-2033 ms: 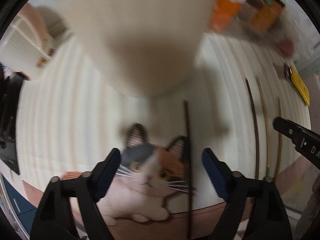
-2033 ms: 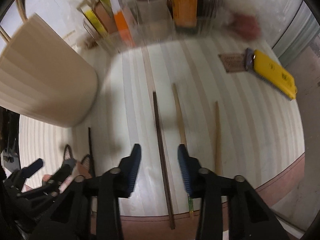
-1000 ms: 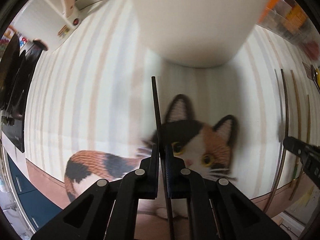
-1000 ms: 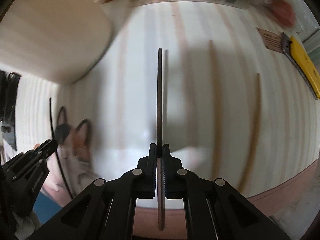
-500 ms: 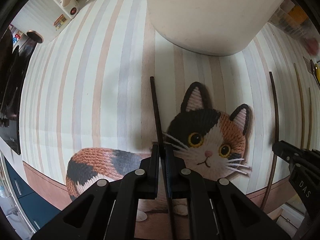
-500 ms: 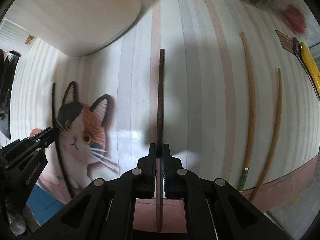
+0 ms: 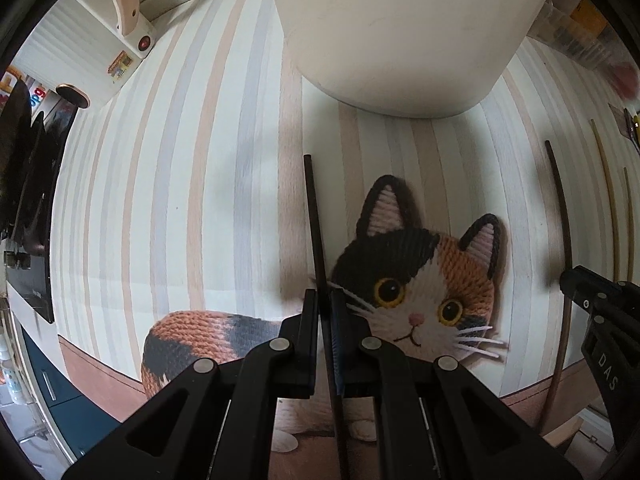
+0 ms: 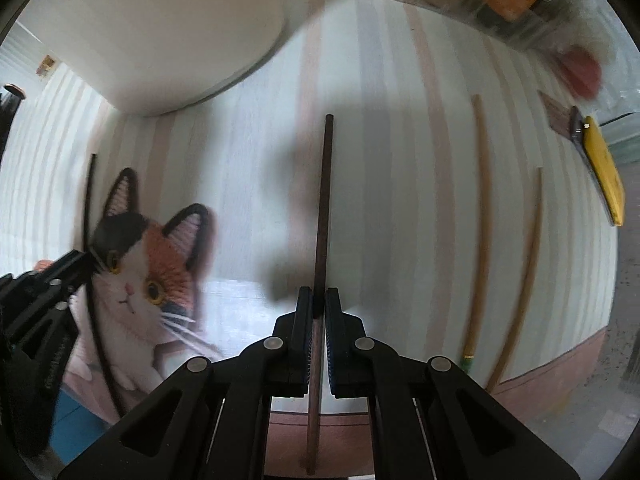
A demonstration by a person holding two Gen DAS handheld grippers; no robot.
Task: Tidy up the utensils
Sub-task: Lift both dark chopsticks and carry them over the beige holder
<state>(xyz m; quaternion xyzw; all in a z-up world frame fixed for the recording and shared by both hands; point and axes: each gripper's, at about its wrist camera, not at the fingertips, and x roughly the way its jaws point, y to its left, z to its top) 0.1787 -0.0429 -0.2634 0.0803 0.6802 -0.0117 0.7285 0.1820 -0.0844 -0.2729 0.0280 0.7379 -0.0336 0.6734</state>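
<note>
My left tongs (image 7: 325,312) grip a thin black chopstick (image 7: 314,216); my right tongs (image 8: 318,312) grip a dark brown wooden chopstick (image 8: 324,208), both above the striped surface (image 7: 180,184). I should tip each upright over the cream cylindrical holder (image 7: 400,32) before releasing.

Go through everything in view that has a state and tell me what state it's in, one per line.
left gripper: shut on black chopstick
black chopstick: held, pointing toward the container
right gripper: shut on brown chopstick
brown chopstick: held, pointing forward
two tan chopsticks: lying flat on the mat, apart
cream container: upright on the mat
striped mat: spread flat
</note>
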